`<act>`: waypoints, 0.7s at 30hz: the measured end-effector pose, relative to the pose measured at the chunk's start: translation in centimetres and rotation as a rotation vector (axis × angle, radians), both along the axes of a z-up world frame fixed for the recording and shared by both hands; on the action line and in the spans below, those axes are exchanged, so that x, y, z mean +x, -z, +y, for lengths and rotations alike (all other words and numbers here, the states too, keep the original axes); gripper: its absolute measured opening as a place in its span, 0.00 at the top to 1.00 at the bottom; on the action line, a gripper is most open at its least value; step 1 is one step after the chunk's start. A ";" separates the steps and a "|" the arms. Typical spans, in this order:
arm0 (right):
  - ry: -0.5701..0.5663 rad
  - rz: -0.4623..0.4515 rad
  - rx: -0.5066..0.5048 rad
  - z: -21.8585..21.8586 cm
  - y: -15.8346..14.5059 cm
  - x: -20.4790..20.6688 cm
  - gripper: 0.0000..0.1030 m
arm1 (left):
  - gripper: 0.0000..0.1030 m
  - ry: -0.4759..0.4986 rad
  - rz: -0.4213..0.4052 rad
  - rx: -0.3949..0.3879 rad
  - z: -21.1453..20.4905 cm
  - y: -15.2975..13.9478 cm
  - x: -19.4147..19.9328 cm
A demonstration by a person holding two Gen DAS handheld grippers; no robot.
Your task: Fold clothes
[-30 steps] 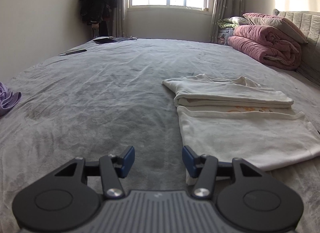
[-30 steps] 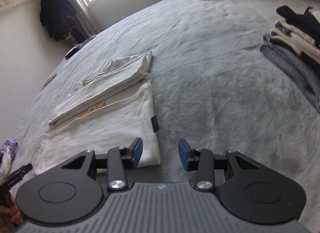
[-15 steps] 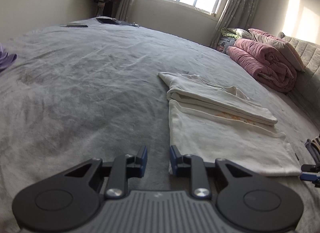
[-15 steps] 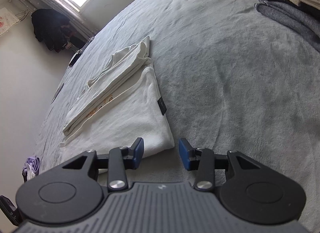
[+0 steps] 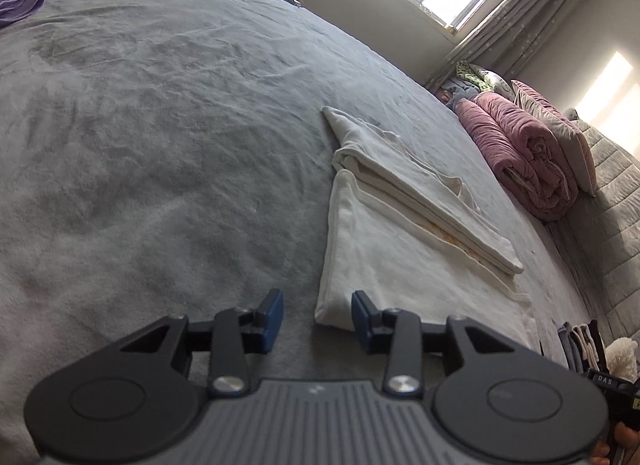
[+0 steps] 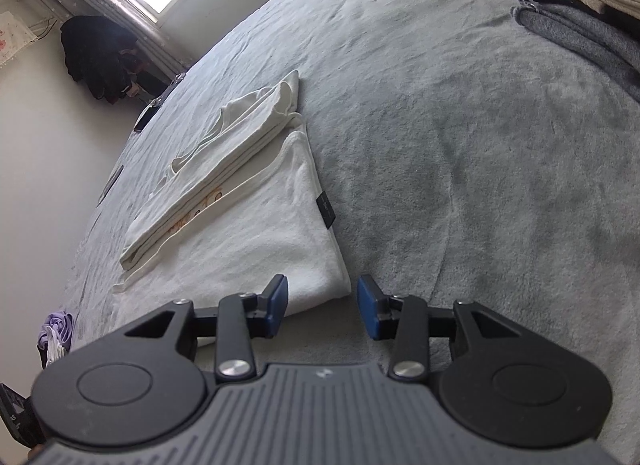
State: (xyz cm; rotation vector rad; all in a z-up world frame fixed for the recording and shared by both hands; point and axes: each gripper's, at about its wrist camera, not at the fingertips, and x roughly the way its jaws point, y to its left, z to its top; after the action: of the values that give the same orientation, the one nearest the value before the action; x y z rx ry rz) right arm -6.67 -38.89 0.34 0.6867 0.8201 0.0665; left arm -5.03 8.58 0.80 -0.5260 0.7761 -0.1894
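Both tools have closed in on the shirt's (image 5: 400,257) near corners. Only the right view shows its black tag (image 6: 325,212) and folded stack (image 6: 580,13). Left tool (image 5: 317,319) and right tool (image 6: 322,307) gape, each straddling a corner, empty.

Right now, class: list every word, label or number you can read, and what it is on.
"DAS" on the black device at the left view's edge.
Black tag on the white garment: too small.
Orange print on it: mostly hidden.
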 end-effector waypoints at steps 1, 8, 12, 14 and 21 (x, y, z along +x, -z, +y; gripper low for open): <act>0.003 0.001 0.006 -0.1 0.0 0.0 0.60 | 0.59 0.001 0.001 -0.005 0.0 0.0 0.0; 0.013 -0.001 0.007 0.2 0.0 0.1 0.59 | 0.53 -0.001 0.023 -0.088 0.1 0.5 0.5; 0.013 -0.005 -0.007 0.7 0.1 0.3 0.59 | 0.48 0.021 0.010 -0.061 -1.0 0.6 1.0; 0.015 -0.007 -0.014 0.9 0.2 0.3 0.59 | 0.46 0.035 0.000 -0.034 -1.8 0.7 1.4; 0.054 -0.020 0.054 0.2 0.7 0.0 0.57 | 0.45 0.058 -0.018 0.024 -2.9 0.6 1.8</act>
State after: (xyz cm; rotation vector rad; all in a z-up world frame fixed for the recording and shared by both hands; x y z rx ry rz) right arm -6.71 -38.72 -0.33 0.7576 0.7823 0.0469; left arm -3.26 5.69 0.24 -0.4792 0.7755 -0.2378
